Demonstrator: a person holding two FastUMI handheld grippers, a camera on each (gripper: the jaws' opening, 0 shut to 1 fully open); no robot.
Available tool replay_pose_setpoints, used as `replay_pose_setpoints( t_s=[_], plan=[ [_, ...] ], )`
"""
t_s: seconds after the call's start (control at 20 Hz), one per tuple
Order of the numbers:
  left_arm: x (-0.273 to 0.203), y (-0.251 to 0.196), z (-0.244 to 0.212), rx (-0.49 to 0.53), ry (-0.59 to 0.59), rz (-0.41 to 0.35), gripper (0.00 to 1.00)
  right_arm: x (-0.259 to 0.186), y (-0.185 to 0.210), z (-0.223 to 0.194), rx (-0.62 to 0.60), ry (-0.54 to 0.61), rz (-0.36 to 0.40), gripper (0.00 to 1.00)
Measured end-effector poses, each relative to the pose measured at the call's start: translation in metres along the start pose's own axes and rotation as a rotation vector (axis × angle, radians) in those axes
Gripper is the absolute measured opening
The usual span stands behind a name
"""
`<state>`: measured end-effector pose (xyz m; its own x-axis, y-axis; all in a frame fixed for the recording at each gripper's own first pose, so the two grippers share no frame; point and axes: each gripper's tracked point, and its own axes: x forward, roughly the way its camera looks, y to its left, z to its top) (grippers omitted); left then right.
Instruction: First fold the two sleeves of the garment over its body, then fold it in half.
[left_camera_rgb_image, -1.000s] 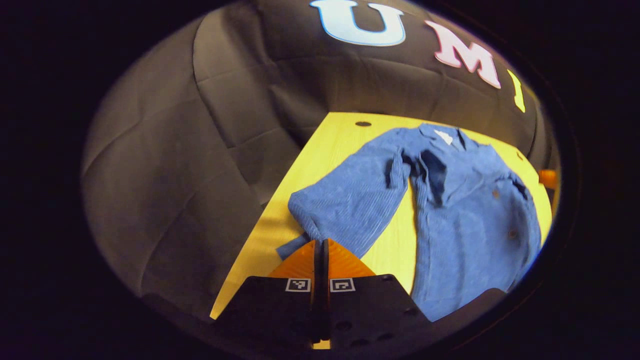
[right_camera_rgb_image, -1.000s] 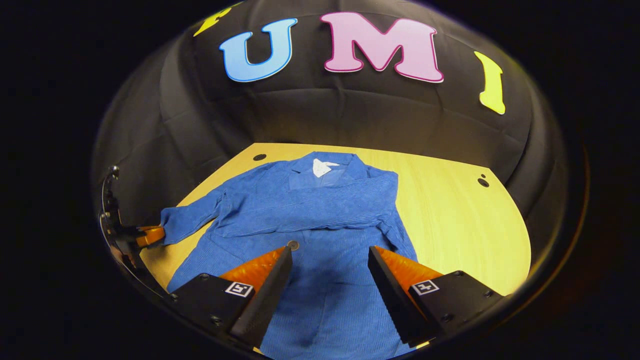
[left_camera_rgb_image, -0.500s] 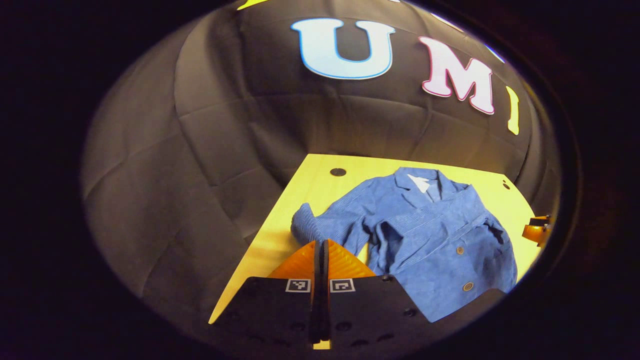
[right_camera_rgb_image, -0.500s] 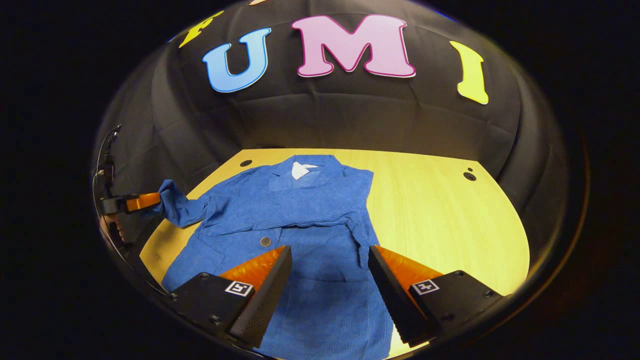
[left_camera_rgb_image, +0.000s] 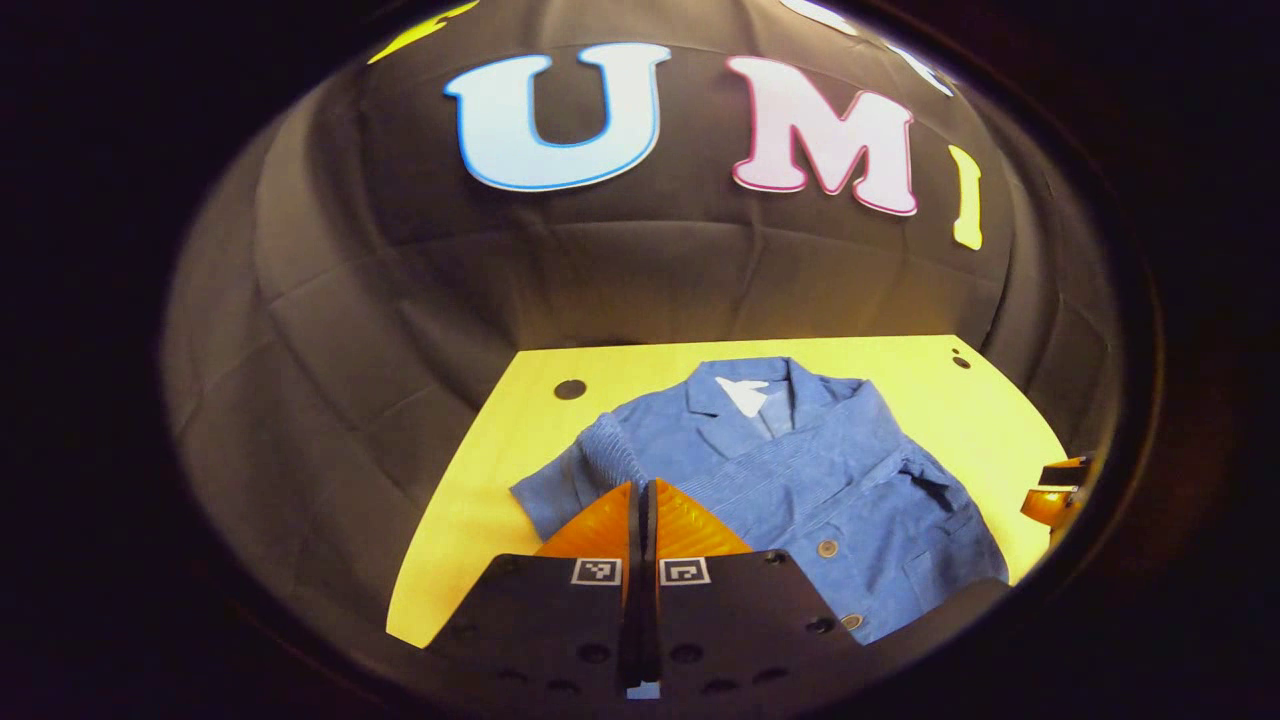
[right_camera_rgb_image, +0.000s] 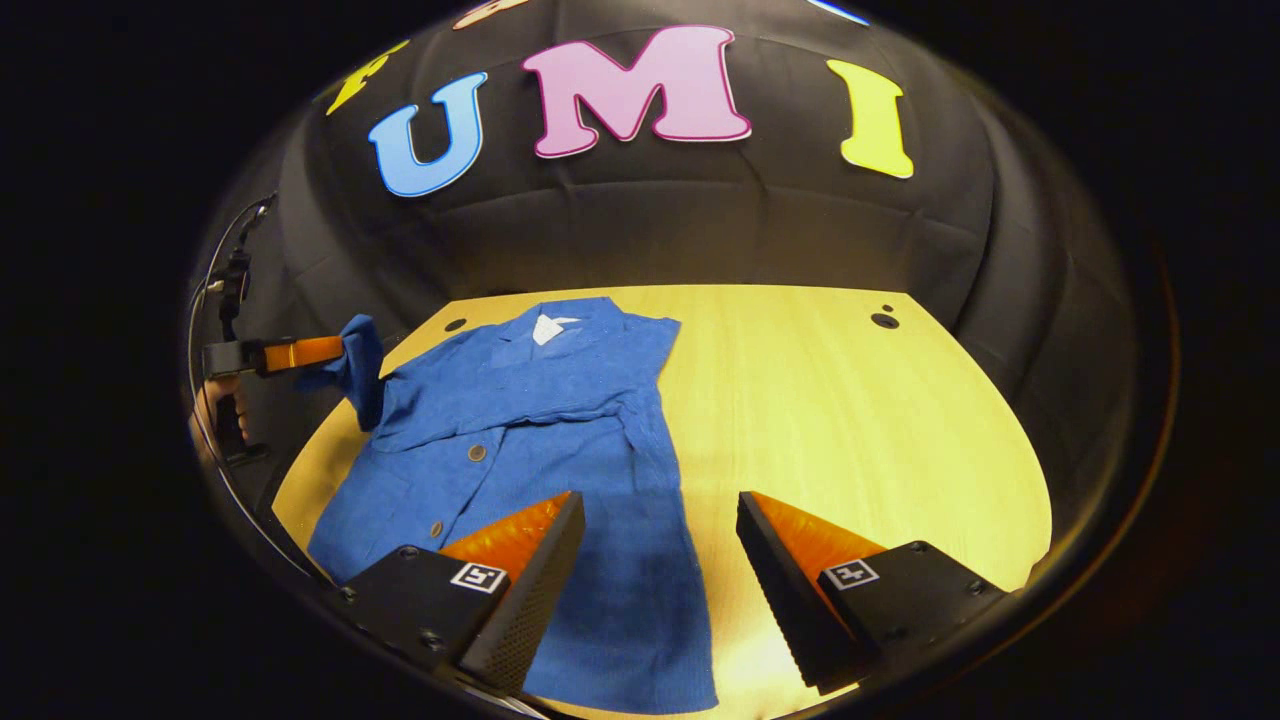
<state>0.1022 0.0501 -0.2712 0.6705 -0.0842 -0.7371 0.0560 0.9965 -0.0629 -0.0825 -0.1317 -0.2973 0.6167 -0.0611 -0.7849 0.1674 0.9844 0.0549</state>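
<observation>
Blue jacket (right_camera_rgb_image: 560, 440) on the yellow table (right_camera_rgb_image: 850, 400), collar toward the booth wall and hem toward the viewer; it lies left of the table's middle in the right gripper view, front side up. Handling, as judged: the cloth is soft and limp, light enough to hang from one pinch, and will drape and drag rather than hold a shape; the ribbed weave looks grippy rather than slippery; nothing about it appears fragile. Best hold, as judged: the cuff or sleeve end for a sleeve fold, and the hem corners or the shoulders for the later fold in half.

Left gripper (left_camera_rgb_image: 641, 492): fingers together, clamped on the end of the left sleeve (right_camera_rgb_image: 360, 365), which hangs raised above the table edge beside the jacket's shoulder; in the right gripper view this gripper is at far left, held by a hand (right_camera_rgb_image: 205, 420). Right gripper (right_camera_rgb_image: 660, 530): fingers wide apart, holding nothing, hovering over the jacket's lower right edge and bare table.

Appearance: mid-blue corduroy-like fabric with fine ribs; notched collar (left_camera_rgb_image: 745, 390) with a pale label inside; several round buttons (left_camera_rgb_image: 827, 548) down the front; the right sleeve (left_camera_rgb_image: 800, 470) lies across the chest, so one sleeve fold looks done.
</observation>
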Motion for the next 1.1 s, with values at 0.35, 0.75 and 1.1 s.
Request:
replay_pose_setpoints(
  t_s=[0.35, 0.75, 1.1],
  plan=[
    [0.024, -0.092, 0.026, 0.063, 0.006, -0.107, 0.0, -0.02, -0.045, -0.013, 0.039, -0.007, -0.049, 0.98],
    [0.052, -0.178, 0.031, 0.117, 0.046, -0.215, 0.0, -0.033, -0.087, -0.027, 0.095, -0.002, -0.101, 0.99],
    [0.08, -0.228, 0.025, 0.143, 0.096, -0.228, 0.0, -0.034, -0.105, -0.035, 0.114, 0.009, -0.091, 0.99]
  ],
)
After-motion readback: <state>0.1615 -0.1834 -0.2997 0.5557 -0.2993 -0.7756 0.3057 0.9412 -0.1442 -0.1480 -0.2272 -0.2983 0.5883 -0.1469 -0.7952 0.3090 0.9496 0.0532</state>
